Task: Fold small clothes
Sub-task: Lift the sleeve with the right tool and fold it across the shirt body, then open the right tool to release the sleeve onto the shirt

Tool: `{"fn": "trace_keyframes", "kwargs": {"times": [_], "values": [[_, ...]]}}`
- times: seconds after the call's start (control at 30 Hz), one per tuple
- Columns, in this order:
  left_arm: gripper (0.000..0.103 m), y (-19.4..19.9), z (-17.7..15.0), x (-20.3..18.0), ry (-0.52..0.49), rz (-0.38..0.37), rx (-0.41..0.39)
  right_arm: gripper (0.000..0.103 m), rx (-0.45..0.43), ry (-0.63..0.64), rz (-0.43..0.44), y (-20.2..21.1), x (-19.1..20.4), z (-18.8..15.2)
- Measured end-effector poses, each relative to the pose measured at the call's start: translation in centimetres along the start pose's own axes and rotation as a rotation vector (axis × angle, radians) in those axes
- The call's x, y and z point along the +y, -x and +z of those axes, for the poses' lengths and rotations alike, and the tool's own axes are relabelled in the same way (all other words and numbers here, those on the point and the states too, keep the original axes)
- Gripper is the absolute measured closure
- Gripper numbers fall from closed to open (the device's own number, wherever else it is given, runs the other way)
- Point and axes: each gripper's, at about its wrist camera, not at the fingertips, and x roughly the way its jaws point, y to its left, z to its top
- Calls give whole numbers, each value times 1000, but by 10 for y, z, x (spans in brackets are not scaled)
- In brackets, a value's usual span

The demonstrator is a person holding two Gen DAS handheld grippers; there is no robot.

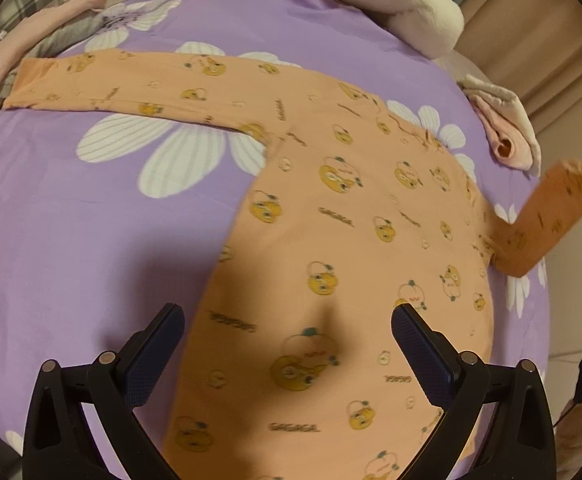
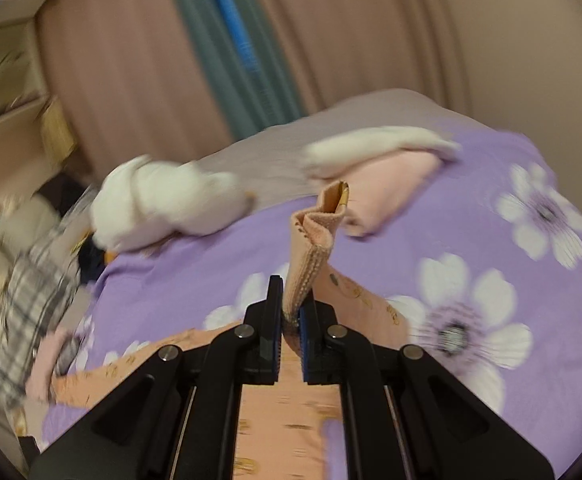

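One sleeve cuff (image 2: 323, 236) pinched in the right gripper (image 2: 291, 316) — left gripper (image 1: 287, 344) spread apart, empty.

- The left wrist camera looks steeply down from fairly close above the bed (image 1: 71, 216), over its own fingers (image 1: 155, 352).
- The right wrist camera sits low, facing across the bed toward the curtains (image 2: 131, 80), its fingers (image 2: 275, 320) right before the lens.
- Both views share the orange shirt (image 1: 331, 240) and the purple flowered cover (image 2: 491, 184).
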Motion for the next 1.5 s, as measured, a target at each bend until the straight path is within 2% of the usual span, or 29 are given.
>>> {"fn": "trace_keyframes", "kwargs": {"times": [0.1,0.3,0.53,0.83,0.9,1.0,1.1,1.2,1.33,1.4,1.47,1.5], "values": [[1,3,0,15,25,3,-2,96,14,71,12,-17,36,-3],[1,8,1,42,71,6,-5,96,87,202,21,-59,103,-33],[1,6,3,54,96,9,3,96,168,345,-11,-97,156,-89],[1,5,4,57,105,10,8,95,255,554,-40,-126,193,-161],[1,6,5,59,107,13,5,95,246,602,-43,-126,203,-174],[1,9,6,62,114,20,-2,95,184,675,-57,-121,219,-181],[1,12,8,68,133,30,-15,95,163,674,-23,-115,227,-172],[1,16,9,74,161,35,-24,95,178,667,7,-116,234,-174],[1,17,8,76,164,42,-21,92,273,657,28,-130,233,-197],[1,17,9,73,156,43,-21,88,316,659,36,-136,232,-209],[1,17,11,70,148,37,-24,73,381,656,62,-140,231,-219],[1,17,12,66,143,30,-25,60,409,649,65,-140,230,-223]]}}
